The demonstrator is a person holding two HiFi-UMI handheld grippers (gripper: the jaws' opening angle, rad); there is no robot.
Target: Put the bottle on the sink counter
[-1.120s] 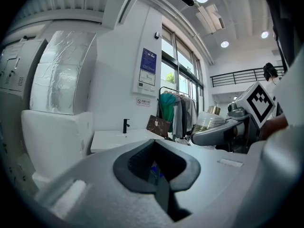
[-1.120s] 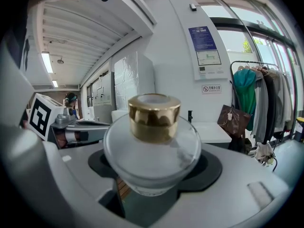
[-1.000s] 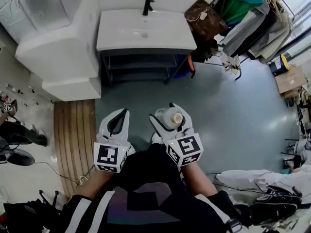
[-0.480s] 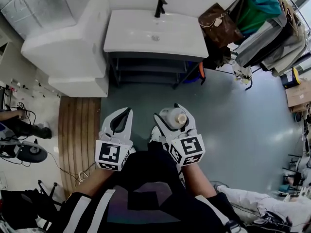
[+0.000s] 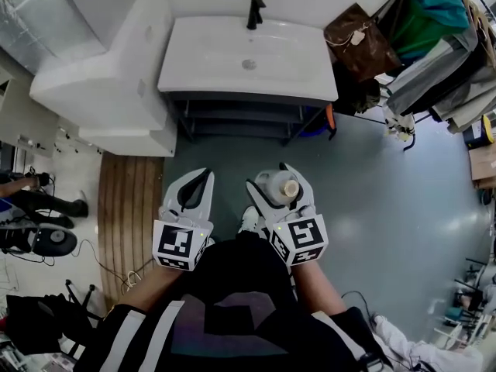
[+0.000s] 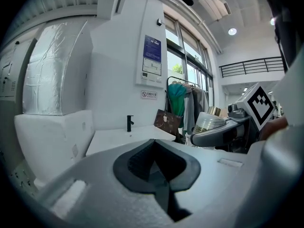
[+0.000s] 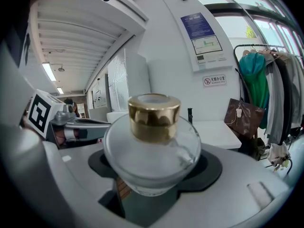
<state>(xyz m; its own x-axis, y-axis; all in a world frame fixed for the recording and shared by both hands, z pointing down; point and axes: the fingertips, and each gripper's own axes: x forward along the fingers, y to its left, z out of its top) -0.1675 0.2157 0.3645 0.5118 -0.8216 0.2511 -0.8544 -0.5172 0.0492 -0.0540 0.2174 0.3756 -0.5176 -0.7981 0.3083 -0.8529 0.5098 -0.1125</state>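
A round clear glass bottle (image 5: 273, 187) with a gold cap (image 5: 288, 187) sits between the jaws of my right gripper (image 5: 276, 180), which is shut on it and holds it over the grey floor. In the right gripper view the bottle (image 7: 152, 153) fills the middle, cap (image 7: 154, 116) pointing forward. My left gripper (image 5: 198, 183) is beside it, shut and holding nothing; its jaws meet in the left gripper view (image 6: 154, 172). The white sink counter (image 5: 209, 56) with a black tap (image 5: 253, 11) stands ahead, well beyond both grippers, and shows in both gripper views (image 6: 118, 136) (image 7: 216, 132).
A large white block (image 5: 108, 76) stands left of the sink. A brown handbag (image 5: 360, 41) and a rack of clothes (image 5: 438, 49) are to its right. Dark shelves (image 5: 240, 115) lie under the counter. A wooden mat (image 5: 128, 208) lies on the floor at left.
The sink counter has shifted rightward in the head view and looks slightly larger. Both grippers keep their places before the body, and the bottle stays in the right one.
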